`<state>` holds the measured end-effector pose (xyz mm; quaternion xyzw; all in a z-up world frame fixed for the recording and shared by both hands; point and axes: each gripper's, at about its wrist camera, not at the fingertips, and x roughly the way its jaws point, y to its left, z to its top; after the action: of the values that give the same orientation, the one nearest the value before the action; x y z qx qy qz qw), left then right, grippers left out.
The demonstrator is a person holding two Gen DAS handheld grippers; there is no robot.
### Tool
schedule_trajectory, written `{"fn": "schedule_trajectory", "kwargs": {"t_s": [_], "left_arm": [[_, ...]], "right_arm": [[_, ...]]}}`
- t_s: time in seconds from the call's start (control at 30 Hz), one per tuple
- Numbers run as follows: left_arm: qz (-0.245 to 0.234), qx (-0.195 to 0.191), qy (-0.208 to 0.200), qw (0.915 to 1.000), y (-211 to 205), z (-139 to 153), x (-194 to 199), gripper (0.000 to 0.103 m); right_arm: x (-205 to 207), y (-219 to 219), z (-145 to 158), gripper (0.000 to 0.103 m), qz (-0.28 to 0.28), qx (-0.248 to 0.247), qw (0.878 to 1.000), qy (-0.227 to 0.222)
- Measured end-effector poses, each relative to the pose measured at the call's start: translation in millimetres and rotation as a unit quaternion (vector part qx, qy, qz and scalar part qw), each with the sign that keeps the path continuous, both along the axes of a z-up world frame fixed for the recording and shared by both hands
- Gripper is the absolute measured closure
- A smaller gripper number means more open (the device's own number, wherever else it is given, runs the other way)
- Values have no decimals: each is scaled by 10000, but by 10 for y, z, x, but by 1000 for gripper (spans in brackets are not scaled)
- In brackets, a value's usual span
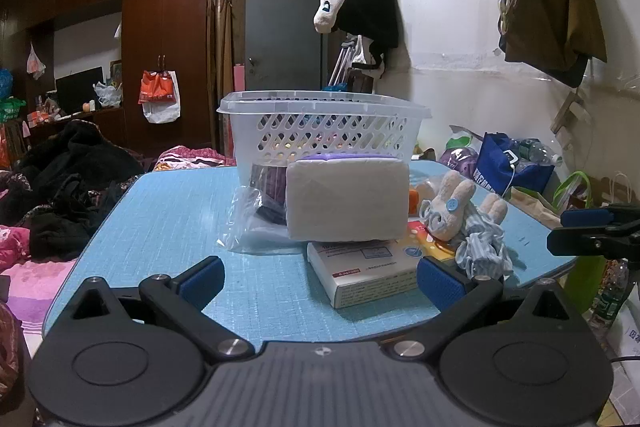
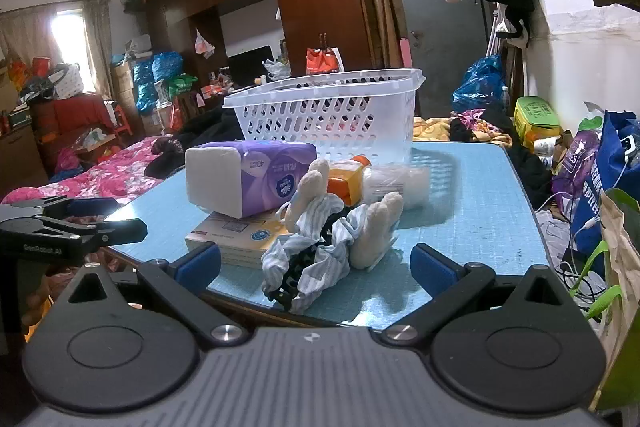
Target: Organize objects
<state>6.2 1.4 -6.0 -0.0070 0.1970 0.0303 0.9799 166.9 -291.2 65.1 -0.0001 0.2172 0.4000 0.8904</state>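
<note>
I see the left gripper point(image 1: 320, 277) spread wide, nothing between its pads, low over the near edge of the blue table point(image 1: 168, 227); right gripper point(image 2: 316, 265) also wide open and empty; tissue pack point(image 2: 250, 177) lies on a flat white box point(image 1: 360, 273); striped cloth with bunny toys point(image 2: 320, 239) sits just in front of my right gripper; white basket point(image 2: 332, 115) stands at the far end, behind the pile; orange-capped bottle point(image 2: 346, 179) lies between pile and basket.
</note>
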Motion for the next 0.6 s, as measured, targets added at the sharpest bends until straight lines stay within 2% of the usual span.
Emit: {"fn": "schedule_trajectory", "kwargs": {"t_s": [0.6], "left_arm": [[25, 51, 14, 10000, -15, -11, 10, 0]], "right_arm": [[-9, 6, -1, 0, 15, -7, 10000, -3]]}}
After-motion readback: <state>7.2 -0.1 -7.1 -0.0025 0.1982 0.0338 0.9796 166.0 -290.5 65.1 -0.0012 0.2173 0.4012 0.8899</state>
